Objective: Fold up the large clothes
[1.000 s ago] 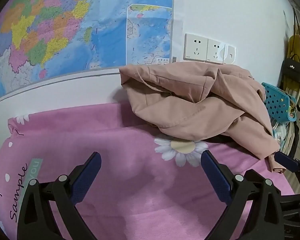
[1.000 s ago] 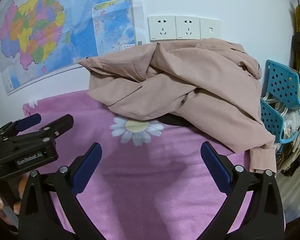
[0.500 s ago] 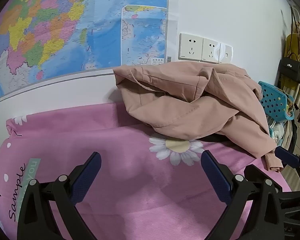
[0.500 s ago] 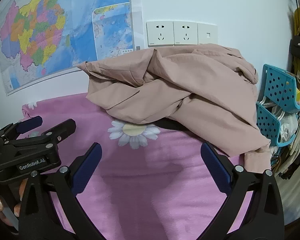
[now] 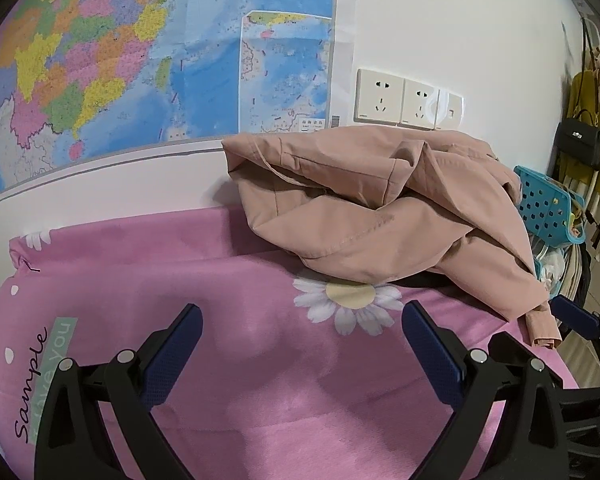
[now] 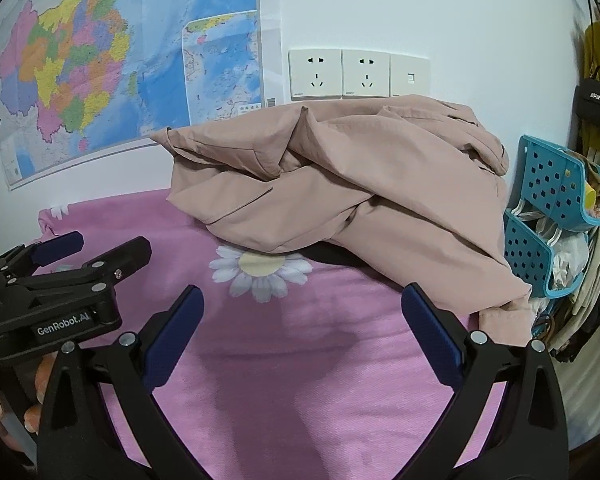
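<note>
left wrist: left claw point(image 5: 300, 336) wide open, empty; pink jacket point(image 5: 380, 208) crumpled far-right on pink sheet point(image 5: 120, 272) | right wrist: right claw point(image 6: 300, 320) wide open, empty, jacket ahead | step: approach; next: grab an edge, spread flat

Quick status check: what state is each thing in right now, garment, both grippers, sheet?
Pink garment: crumpled in a heap, unfolded, one cuff hanging off the bed's edge.
Left gripper: open, empty, apart from the garment.
Right gripper: open, empty, not gripping the garment.
Pink floral sheet: spread flat, mostly bare.
</note>
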### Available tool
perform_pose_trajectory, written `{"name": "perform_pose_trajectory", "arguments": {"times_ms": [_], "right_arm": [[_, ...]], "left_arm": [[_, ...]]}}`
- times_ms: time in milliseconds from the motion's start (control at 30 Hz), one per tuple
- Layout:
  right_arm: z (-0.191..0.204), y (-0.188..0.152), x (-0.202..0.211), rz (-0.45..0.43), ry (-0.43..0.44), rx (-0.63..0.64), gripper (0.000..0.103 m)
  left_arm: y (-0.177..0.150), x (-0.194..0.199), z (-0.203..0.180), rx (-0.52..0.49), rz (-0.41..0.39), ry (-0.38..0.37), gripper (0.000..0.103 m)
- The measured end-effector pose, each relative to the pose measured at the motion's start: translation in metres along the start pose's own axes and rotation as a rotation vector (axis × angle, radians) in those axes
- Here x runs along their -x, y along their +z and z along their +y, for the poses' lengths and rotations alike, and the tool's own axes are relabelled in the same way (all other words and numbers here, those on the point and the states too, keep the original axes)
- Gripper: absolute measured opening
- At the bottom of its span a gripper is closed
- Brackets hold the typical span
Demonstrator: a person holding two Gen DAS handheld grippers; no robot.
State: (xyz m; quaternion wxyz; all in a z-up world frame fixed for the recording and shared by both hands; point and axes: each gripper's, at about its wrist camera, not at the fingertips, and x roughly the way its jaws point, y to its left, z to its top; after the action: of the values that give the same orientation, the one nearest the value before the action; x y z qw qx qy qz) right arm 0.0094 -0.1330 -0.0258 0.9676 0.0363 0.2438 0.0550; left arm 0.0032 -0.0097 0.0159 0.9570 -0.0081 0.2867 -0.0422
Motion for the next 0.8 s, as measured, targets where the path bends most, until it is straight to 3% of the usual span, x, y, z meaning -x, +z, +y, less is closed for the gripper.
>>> {"name": "perform_pose_trajectory", "arguments": {"times_ms": [800], "right_arm": [[-0.0021,0.0040,0.0035,-0.013,-0.010,0.006,0.097]], "left_arm": [[0.0010,0.0029,-0.0034,-0.004,-0.020,0.008,0.096]]}}
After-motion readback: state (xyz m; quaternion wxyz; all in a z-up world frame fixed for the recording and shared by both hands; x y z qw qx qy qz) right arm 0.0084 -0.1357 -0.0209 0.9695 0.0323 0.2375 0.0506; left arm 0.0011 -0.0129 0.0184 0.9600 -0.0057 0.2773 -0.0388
